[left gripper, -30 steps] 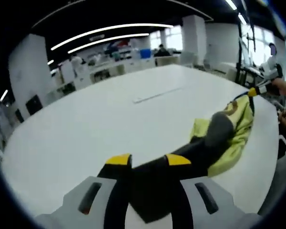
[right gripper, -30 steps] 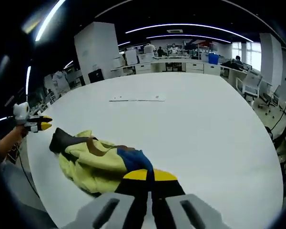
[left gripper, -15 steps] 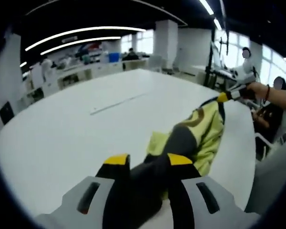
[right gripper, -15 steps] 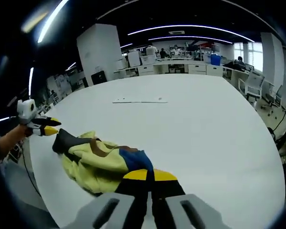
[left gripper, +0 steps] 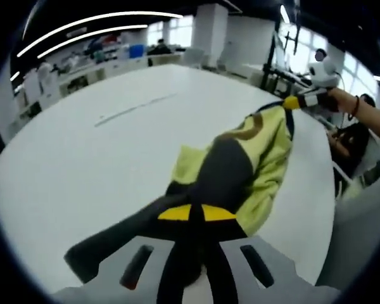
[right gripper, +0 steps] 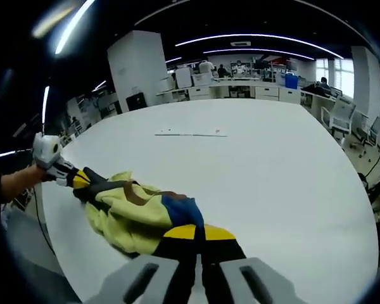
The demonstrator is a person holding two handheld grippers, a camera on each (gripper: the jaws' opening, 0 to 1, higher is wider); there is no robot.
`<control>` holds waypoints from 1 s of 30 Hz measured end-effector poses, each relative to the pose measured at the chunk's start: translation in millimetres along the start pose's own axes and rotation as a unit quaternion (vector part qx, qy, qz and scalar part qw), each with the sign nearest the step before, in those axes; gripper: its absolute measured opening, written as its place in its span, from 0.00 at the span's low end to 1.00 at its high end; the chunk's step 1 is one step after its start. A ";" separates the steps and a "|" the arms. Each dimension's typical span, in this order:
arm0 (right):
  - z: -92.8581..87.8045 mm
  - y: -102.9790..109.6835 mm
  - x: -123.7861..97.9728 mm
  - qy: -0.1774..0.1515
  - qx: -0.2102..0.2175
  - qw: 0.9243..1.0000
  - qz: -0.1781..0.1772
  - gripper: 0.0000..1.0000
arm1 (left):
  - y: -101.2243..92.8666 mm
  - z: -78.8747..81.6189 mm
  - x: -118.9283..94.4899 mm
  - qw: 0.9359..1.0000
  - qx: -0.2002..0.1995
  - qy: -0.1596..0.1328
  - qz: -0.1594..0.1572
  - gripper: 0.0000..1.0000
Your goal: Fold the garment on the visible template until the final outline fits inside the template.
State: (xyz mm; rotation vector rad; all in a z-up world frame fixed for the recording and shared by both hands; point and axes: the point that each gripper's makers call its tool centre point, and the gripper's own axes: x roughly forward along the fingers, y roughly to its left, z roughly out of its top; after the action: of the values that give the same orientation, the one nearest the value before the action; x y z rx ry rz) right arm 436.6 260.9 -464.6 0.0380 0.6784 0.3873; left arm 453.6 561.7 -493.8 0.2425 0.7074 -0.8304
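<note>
A yellow-green garment (left gripper: 266,158) with grey, brown and blue parts lies bunched on the white table (left gripper: 76,158) near its edge. My left gripper (left gripper: 196,213) is shut on the garment's dark grey end. At the far end of the cloth my right gripper (left gripper: 293,102) holds it, with a hand behind it. In the right gripper view the garment (right gripper: 130,215) stretches from my right gripper (right gripper: 198,232), shut at the blue part, to my left gripper (right gripper: 82,179) on the dark end. A thin pale template line (right gripper: 190,133) lies further in on the table, and it appears again (left gripper: 136,107) beyond the garment.
The table edge (right gripper: 69,253) runs close beside the garment. Bare white tabletop (right gripper: 272,177) spreads towards the template line and past it. Desks, chairs (right gripper: 335,117) and people stand in the office behind. A seated person (left gripper: 361,139) is next to the table's edge.
My left gripper's jaws, apart around the dark grey cloth before, have come together on it. In the right gripper view the left gripper has reached the garment's dark end. The right gripper stays shut.
</note>
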 end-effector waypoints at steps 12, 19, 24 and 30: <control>19.8 6.8 -13.2 -0.027 -0.007 1.000 0.001 0.00 | 10.8 39.4 -35.4 0.995 0.038 -0.070 0.056 0.00; 45.8 16.3 -15.6 -0.047 -0.016 0.999 0.014 0.00 | 22.6 67.6 -63.0 0.989 0.016 -0.120 0.084 0.00; 68.3 17.5 -9.2 -0.065 0.013 0.998 0.024 0.00 | 40.4 87.9 -74.8 0.982 -0.008 -0.155 0.107 0.00; 93.9 17.7 4.7 -0.073 -0.002 0.997 0.013 0.00 | 66.3 116.8 -85.6 0.966 -0.011 -0.200 0.163 0.00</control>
State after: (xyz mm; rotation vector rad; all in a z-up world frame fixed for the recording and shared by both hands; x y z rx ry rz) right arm 492.0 287.6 -391.3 0.0709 0.5327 0.4063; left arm 519.2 602.6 -354.5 0.1589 0.2839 -0.5314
